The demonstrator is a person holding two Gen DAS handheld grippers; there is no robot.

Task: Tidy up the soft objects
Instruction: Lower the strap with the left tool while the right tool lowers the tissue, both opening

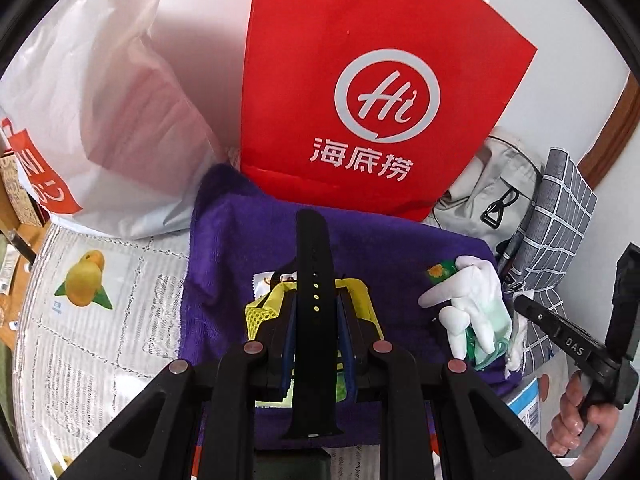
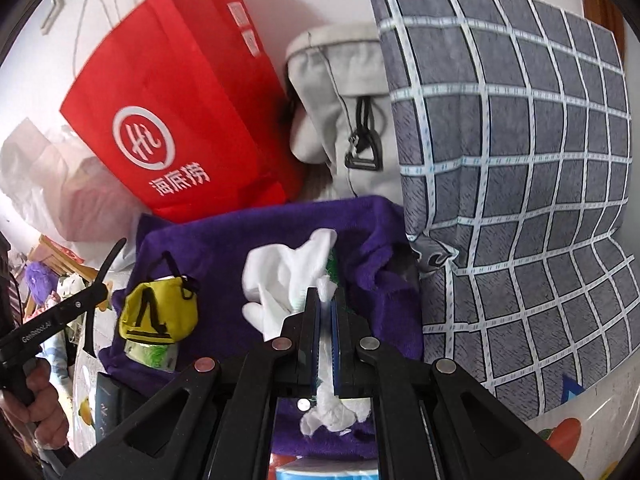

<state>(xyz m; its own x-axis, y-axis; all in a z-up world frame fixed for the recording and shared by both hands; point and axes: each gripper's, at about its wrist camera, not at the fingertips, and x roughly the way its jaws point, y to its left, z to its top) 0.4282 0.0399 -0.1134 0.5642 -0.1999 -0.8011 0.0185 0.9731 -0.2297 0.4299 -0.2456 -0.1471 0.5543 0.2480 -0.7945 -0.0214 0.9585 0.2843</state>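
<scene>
My left gripper [image 1: 316, 308] is shut on a black watch strap [image 1: 314, 280], which stands up along its fingers. It hovers over a yellow pouch [image 1: 264, 312] lying on a purple towel [image 1: 240, 240]. My right gripper [image 2: 328, 304] is shut on a white glove [image 2: 288, 276] with a green edge, above the towel's [image 2: 224, 248] right part. In the right wrist view the yellow pouch [image 2: 160, 308] sits at the left, with the left gripper [image 2: 100, 288] and its strap [image 2: 106, 264] beside it. The left wrist view shows the glove [image 1: 476, 300] hanging at the right gripper's [image 1: 520, 304] tip.
A red paper bag [image 1: 360, 80] stands behind the towel, with a white plastic bag [image 1: 120, 120] to its left. A grey drawstring bag [image 2: 344, 120] and a grey checked pillow [image 2: 520, 160] lean at the right. Under the towel lies a printed sheet with fruit pictures [image 1: 88, 280].
</scene>
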